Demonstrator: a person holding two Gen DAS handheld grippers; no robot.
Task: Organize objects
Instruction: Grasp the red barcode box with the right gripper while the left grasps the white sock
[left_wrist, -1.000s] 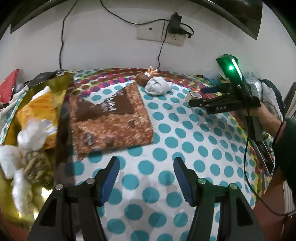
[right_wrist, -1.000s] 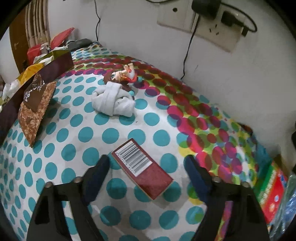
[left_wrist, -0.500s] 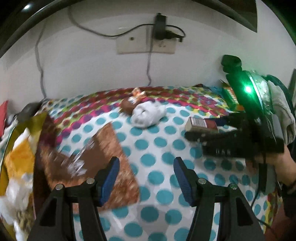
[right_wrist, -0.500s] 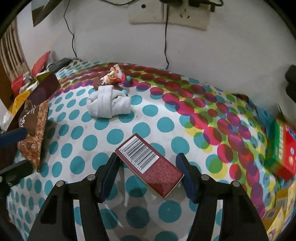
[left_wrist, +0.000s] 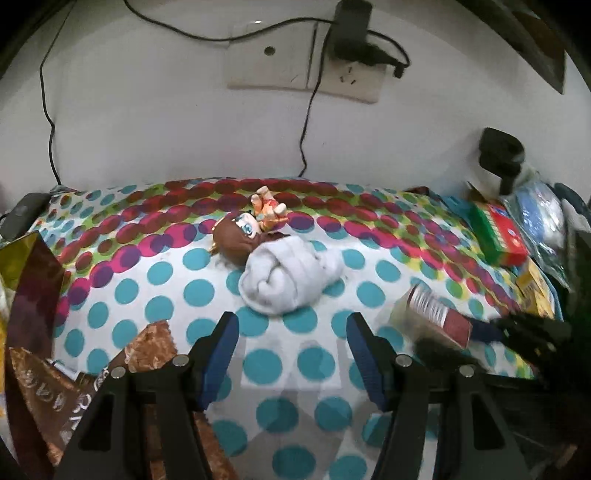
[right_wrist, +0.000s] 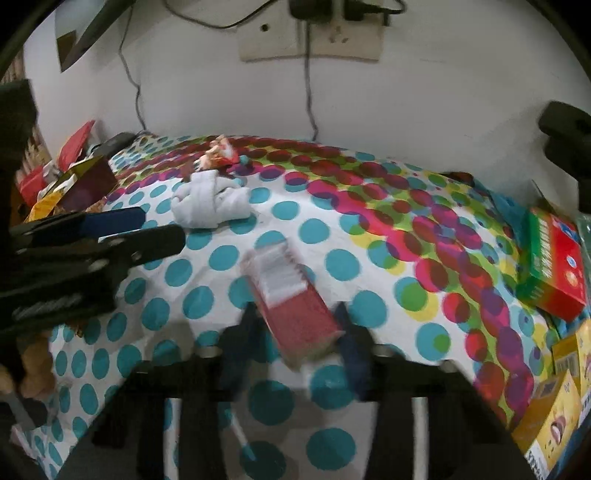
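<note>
A small dark red box with a barcode (right_wrist: 291, 295) lies on the dotted cloth (right_wrist: 332, 229), its near end between the fingers of my right gripper (right_wrist: 295, 339), which is closed in on its sides. The same box (left_wrist: 436, 314) shows in the left wrist view. My left gripper (left_wrist: 291, 347) is open and empty, hovering just in front of a rolled white sock (left_wrist: 288, 277). A small doll (left_wrist: 247, 229) lies right behind the sock. The sock (right_wrist: 210, 201) and doll (right_wrist: 218, 157) also show in the right wrist view.
A brown snack packet (left_wrist: 122, 384) and a gold bag (left_wrist: 22, 266) lie at the left. A red-green box (right_wrist: 554, 266) and yellow boxes (right_wrist: 554, 413) sit at the right edge. A wall with a socket and cables (left_wrist: 306, 66) stands behind.
My left gripper swung right, from over the brown packet to in front of the sock. My right gripper moved forward onto the red box and narrowed around it.
</note>
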